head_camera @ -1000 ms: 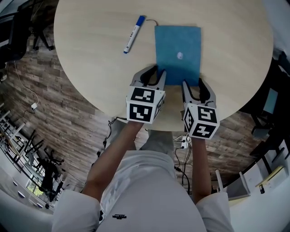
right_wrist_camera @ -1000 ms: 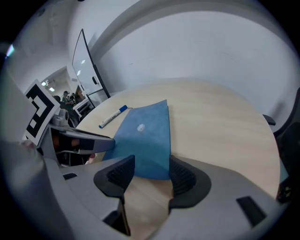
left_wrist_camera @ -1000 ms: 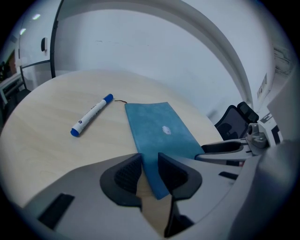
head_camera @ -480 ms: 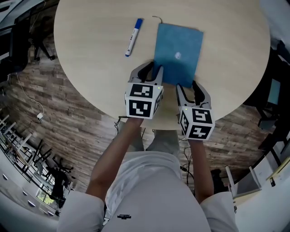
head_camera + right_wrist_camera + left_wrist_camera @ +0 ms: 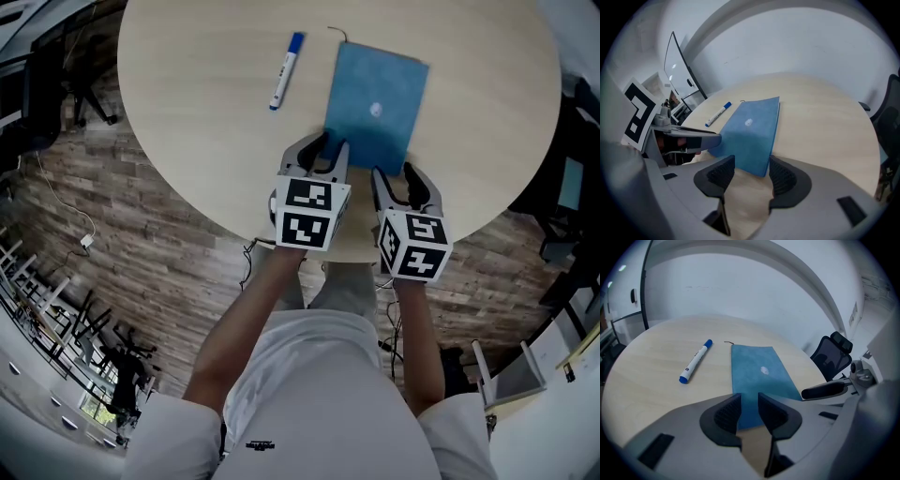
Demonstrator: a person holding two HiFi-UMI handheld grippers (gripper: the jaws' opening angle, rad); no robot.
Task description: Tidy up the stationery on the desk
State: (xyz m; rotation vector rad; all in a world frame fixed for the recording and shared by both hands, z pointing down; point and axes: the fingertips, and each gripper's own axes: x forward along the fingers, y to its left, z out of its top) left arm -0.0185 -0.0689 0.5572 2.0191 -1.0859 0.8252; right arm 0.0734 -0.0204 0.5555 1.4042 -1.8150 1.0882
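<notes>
Looking down, we see the left claw (image 5: pixel 322 152) and right claw (image 5: pixel 397 178), both released, at the near edge of the blue notebook (image 5: pixel 377 105) lying upper centre on the counter (image 5: pixel 187 122); a marker pen (image 5: pixel 286 58) lies apart, upper left.

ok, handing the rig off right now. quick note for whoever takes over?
Left gripper: open, holding nothing, at the near left corner of the blue notebook.
Right gripper: open, holding nothing, at the notebook's near right corner.
The marker lies left of the notebook on the round table, not touching it.
Done: nothing visibly tidied.
Left: probably grasp the notebook, then the marker.
</notes>
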